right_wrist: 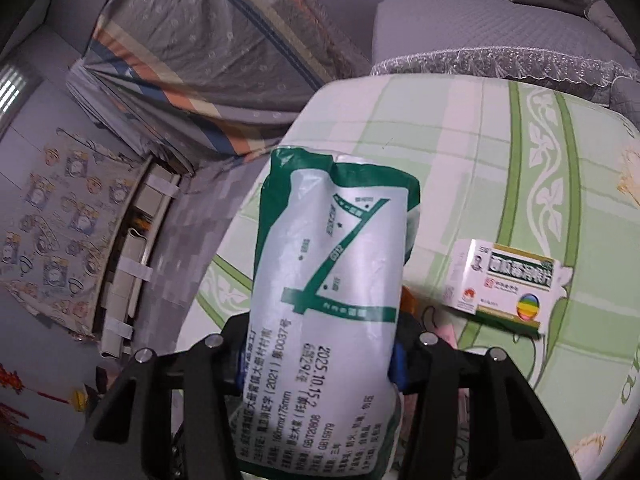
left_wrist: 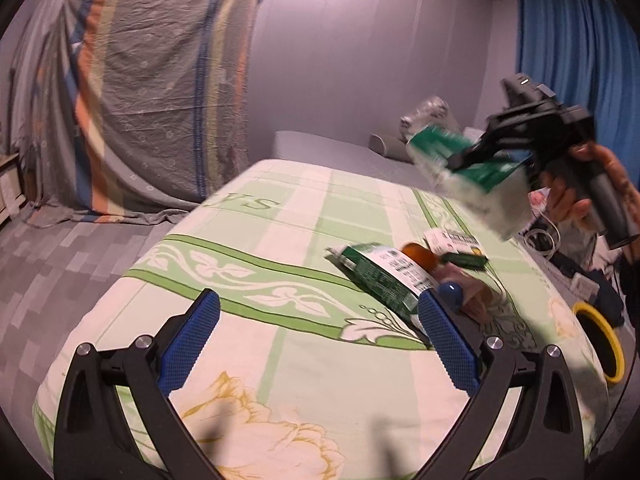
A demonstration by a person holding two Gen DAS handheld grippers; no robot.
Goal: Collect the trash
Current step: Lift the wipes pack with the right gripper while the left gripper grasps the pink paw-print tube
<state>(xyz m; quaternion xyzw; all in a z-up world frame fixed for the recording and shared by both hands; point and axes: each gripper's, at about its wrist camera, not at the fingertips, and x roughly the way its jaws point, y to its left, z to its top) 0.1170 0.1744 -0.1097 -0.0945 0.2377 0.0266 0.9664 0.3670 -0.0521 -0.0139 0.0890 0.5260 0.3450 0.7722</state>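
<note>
Right wrist, hand-held gripper clamping white packet

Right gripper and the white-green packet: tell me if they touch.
Touching. The right wrist view shows the packet clamped between the right gripper fingers, lifted off the bed.

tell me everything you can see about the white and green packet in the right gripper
The packet is a soft, crinkled plastic pouch, white with a green border, a green map-like line drawing and printed text with a date. The right gripper is shut on its lower part, so it stands lengthwise out past the fingers, lifted clear above the bed. Nothing else touches it.
</note>
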